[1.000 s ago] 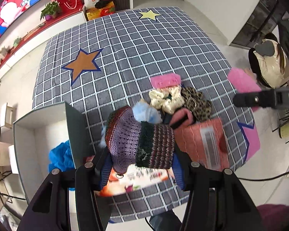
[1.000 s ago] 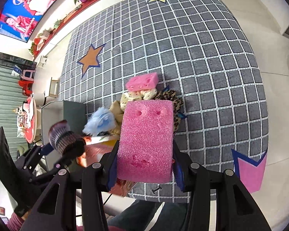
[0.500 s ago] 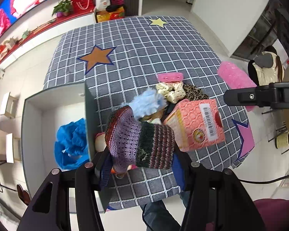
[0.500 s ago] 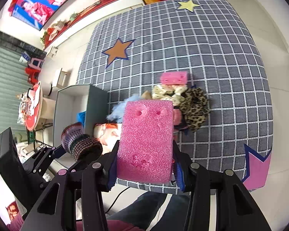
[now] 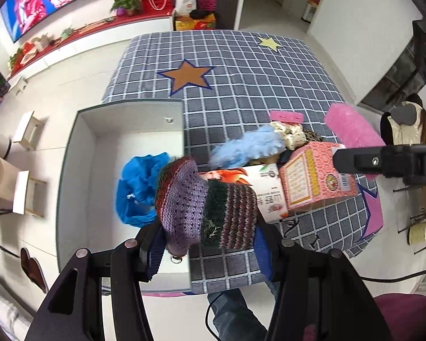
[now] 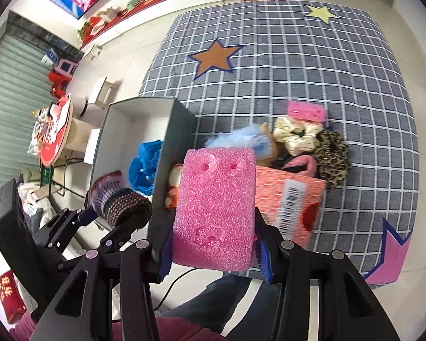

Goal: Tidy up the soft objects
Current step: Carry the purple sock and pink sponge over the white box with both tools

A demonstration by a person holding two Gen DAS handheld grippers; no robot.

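Both tongs loaded: knitted roll in the left, pink foam block in the right, carried above the table's near edge.

The left gripper [image 5: 207, 244] is clamped on a striped purple, green and maroon knitted woollen roll [image 5: 204, 204], its blue pads pressed to both ends; just beyond and to the left of its fingers lies the open white rectangular box [image 5: 79, 170] with a crumpled blue plastic bag [image 5: 139, 187] inside. The right gripper [image 6: 213, 253] squeezes an upright pink rectangular foam sponge [image 6: 215, 207] between its jaws. Ahead of it on the grey checked tablecloth [image 6: 298, 65] lie a salmon-pink cardboard carton with a barcode [image 6: 295, 204], a fluffy light-blue tuft [image 6: 241, 139], a cream dotted fabric scrunchie [image 6: 298, 135], a leopard-print scrunchie [image 6: 332, 160] and a small flat pink foam piece [image 6: 306, 110].
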